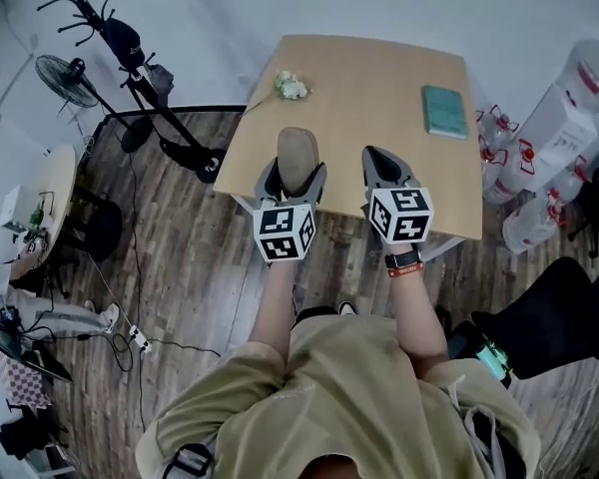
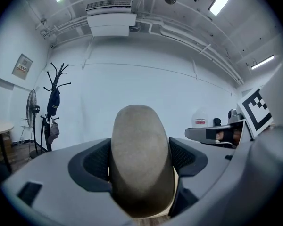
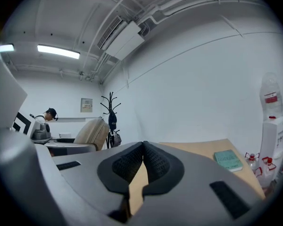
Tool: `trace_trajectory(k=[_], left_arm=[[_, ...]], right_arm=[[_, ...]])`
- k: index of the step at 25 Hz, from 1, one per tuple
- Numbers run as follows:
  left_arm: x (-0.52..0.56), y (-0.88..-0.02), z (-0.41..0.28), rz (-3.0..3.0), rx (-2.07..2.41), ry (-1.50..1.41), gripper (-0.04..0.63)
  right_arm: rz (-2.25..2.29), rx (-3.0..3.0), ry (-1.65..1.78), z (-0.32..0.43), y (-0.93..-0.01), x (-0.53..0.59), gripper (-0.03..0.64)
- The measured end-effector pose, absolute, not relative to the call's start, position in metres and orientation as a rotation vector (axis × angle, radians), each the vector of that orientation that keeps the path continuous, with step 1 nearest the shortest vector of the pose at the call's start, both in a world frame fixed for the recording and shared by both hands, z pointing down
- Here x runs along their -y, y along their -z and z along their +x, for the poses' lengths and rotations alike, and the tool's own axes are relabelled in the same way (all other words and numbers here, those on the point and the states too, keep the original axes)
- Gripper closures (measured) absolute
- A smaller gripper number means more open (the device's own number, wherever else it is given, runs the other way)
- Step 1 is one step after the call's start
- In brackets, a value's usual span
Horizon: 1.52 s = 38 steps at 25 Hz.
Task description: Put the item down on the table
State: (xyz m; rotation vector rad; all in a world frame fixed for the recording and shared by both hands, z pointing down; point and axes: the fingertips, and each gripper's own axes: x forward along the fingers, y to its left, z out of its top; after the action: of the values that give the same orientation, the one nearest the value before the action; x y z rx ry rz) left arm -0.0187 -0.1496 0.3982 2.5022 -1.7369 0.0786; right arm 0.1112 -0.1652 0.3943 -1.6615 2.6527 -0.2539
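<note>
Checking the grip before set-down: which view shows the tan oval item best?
The left gripper view: the tan oval item fills the centre, clamped between the left gripper's jaws. The head view shows it from above, smaller, over the table's near edge. The right gripper view catches only its side, at left.

The lower end of the beige item (image 1: 298, 153) is buried between the jaws of the left tool (image 1: 296, 180). The marker cubes of that tool and the right tool (image 1: 382, 160) cover stretches of the counter's (image 1: 359, 98) near edge. The pale lump (image 1: 291, 86) at its far corner is too small to identify, perhaps crumpled paper. The green book's (image 1: 444, 110) cover print is unreadable.
</note>
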Motion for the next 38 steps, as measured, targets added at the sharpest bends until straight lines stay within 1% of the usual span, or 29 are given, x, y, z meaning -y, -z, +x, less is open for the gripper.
trace_trajectory(k=[5, 11, 18, 25, 38], left_arm=[[0.171, -0.405, -0.005, 2.495, 1.729, -0.105, 0.222], [0.209, -0.415, -0.014, 2.479, 1.705, -0.111, 0.222], [0.288, -0.415, -0.006, 2.541, 1.628, -0.100, 0.222], [0.373, -0.420, -0.006, 2.594, 1.468, -0.155, 0.222], [0.479, -0.454, -0.007, 2.649, 1.387, -0.305, 0.222]], right_arm=[[-1.693, -2.612, 0.283, 0.132, -0.399, 0.187, 0.601], [-1.696, -2.636, 0.330, 0.122, -0.412, 0.219, 0.601], [-1.757, -2.589, 0.340, 0.125, -0.415, 0.289, 0.601], [-1.829, -2.536, 0.374, 0.121, -0.413, 0.365, 0.601], [-1.931, -2.463, 0.505, 0.130, -0.448, 0.454, 0.601]])
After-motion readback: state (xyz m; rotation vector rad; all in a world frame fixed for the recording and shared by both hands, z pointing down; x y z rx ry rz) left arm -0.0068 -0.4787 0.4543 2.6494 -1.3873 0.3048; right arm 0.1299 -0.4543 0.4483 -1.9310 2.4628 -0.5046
